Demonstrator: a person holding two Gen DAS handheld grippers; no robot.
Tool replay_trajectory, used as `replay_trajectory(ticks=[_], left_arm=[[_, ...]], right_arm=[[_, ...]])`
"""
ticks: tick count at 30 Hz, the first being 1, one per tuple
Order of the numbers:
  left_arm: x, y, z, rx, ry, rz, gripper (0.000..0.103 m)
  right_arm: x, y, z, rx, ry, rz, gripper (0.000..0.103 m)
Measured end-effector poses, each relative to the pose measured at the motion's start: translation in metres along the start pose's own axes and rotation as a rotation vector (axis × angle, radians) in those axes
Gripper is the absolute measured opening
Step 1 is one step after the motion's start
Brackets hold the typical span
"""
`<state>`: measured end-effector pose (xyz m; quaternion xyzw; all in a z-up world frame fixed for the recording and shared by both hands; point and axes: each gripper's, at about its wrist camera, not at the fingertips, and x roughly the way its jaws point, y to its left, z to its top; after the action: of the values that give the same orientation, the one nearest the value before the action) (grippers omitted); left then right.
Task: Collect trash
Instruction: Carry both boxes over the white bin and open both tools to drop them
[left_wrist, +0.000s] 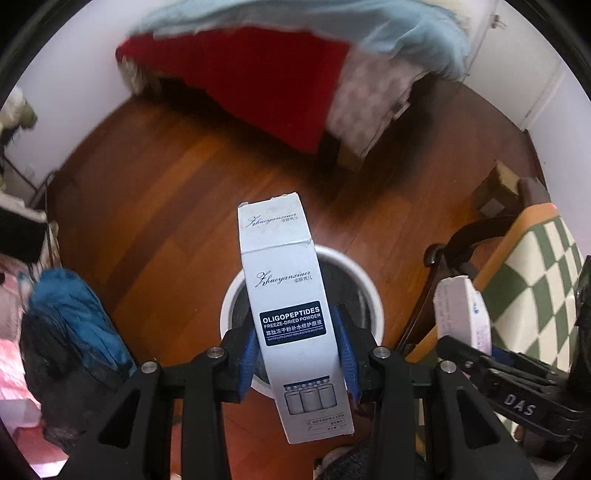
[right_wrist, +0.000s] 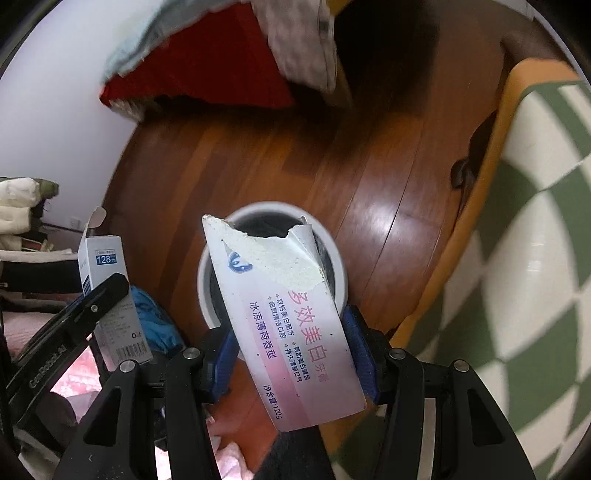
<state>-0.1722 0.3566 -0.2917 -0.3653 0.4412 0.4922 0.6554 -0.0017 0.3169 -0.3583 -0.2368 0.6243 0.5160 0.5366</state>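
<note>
**Two boxes held over the bin, ready to drop**

Nearest to us, the left gripper has its blue-padded fingers pinching a tall white skincare box by its two narrow sides, low on its length, so that most of the box stands out ahead of the fingers. The right gripper does the same with a torn toothpaste box: its fingers clamp the pink-and-white carton near its lower end, and the ripped top edge leans away to the left. In the right wrist view the skincare box shows again at the left, gripped in the other tool.

Just beyond both boxes stands the white trash bin, round, with a dark liner, on the wooden floor. Each box overlaps the bin's mouth in its own view, so we judge both are above or very close to the opening, though we cannot tell how high.

We take the step in hand to be the carry and drop: both pieces of trash are picked up, neither is in the bin yet. Next, we would need each box centred over the opening, then the fingers spread so it falls clear of the rim; the long skincare box may want tipping downward first.

Beside the bin lie a blue cloth and a green-checked mat; farther off, a bed with a red cover.
</note>
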Motion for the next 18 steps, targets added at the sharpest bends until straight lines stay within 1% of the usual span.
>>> replay_trajectory(ticks=[4, 8, 9, 10, 11, 12, 15, 17, 18], left_arm=[[0.029, 0.015, -0.001, -0.033, 0.052, -0.014, 0.036], [0.045, 0.027, -0.005, -0.074, 0.098, -0.033, 0.038], [0.047, 0.030, -0.006, -0.082, 0.104, -0.027, 0.046], [0.047, 0.033, -0.006, -0.085, 0.105, -0.017, 0.069], [0.047, 0.037, -0.007, -0.092, 0.104, -0.008, 0.081], [0.046, 0.039, -0.007, -0.099, 0.099, -0.004, 0.096], [0.043, 0.050, -0.007, -0.110, 0.091, 0.029, 0.096], [0.038, 0.055, -0.009, -0.114, 0.083, 0.047, 0.097], [0.035, 0.057, -0.010, -0.114, 0.077, 0.060, 0.097]], right_arm=[[0.040, 0.001, 0.006, 0.000, 0.055, -0.016, 0.057], [0.074, 0.004, 0.017, -0.015, 0.106, -0.024, 0.057], [0.080, 0.005, 0.019, -0.015, 0.117, -0.015, 0.058], [0.084, 0.004, 0.022, -0.014, 0.125, -0.010, 0.058], [0.089, 0.005, 0.024, -0.013, 0.131, -0.002, 0.059], [0.089, 0.004, 0.022, -0.016, 0.138, 0.008, 0.060], [0.090, 0.003, 0.023, -0.017, 0.135, 0.010, 0.081], [0.086, 0.005, 0.022, -0.025, 0.127, -0.003, 0.082], [0.083, 0.007, 0.021, -0.036, 0.120, -0.017, 0.086]])
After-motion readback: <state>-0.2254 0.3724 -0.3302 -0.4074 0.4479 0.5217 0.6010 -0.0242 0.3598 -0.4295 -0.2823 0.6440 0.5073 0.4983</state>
